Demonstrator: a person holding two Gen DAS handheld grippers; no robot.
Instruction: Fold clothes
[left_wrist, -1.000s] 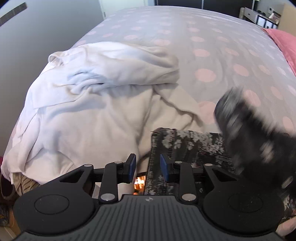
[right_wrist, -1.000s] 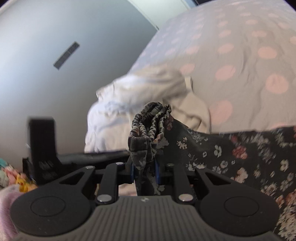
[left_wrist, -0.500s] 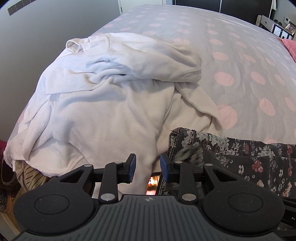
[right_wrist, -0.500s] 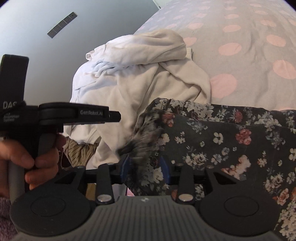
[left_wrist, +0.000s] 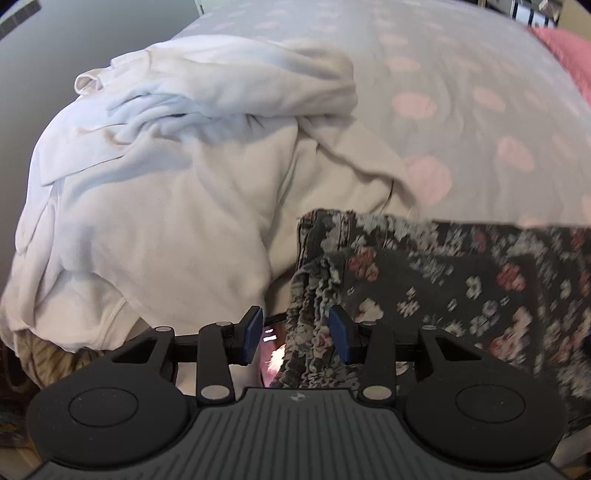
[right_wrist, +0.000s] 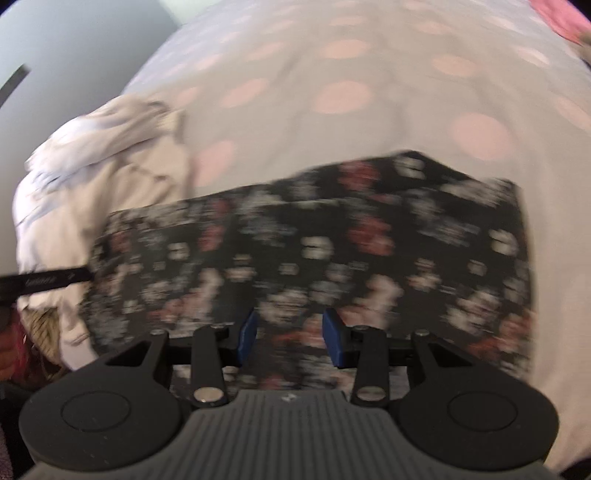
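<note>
A dark floral garment (left_wrist: 443, 280) lies on the spotted bedspread (left_wrist: 461, 92). Its gathered waistband edge bunches up at the left end. My left gripper (left_wrist: 295, 334) is open, and that bunched edge hangs between its blue pads, close to the right pad (left_wrist: 340, 334) and not clamped. In the blurred right wrist view the floral garment (right_wrist: 314, 240) spreads flat as a wide rectangle. My right gripper (right_wrist: 290, 336) hovers open over its near edge with nothing pinched.
A heap of white garments (left_wrist: 166, 184) covers the bed's left corner, also seen as the white heap (right_wrist: 110, 177). A striped beige cloth (left_wrist: 48, 354) pokes out beneath it. A pink pillow (left_wrist: 561, 48) lies far right. The bedspread (right_wrist: 369, 55) stretches beyond.
My right gripper has opened, let go of the floral waistband and swung right over the garment. The waistband edge now sits between the left gripper's open fingers.
</note>
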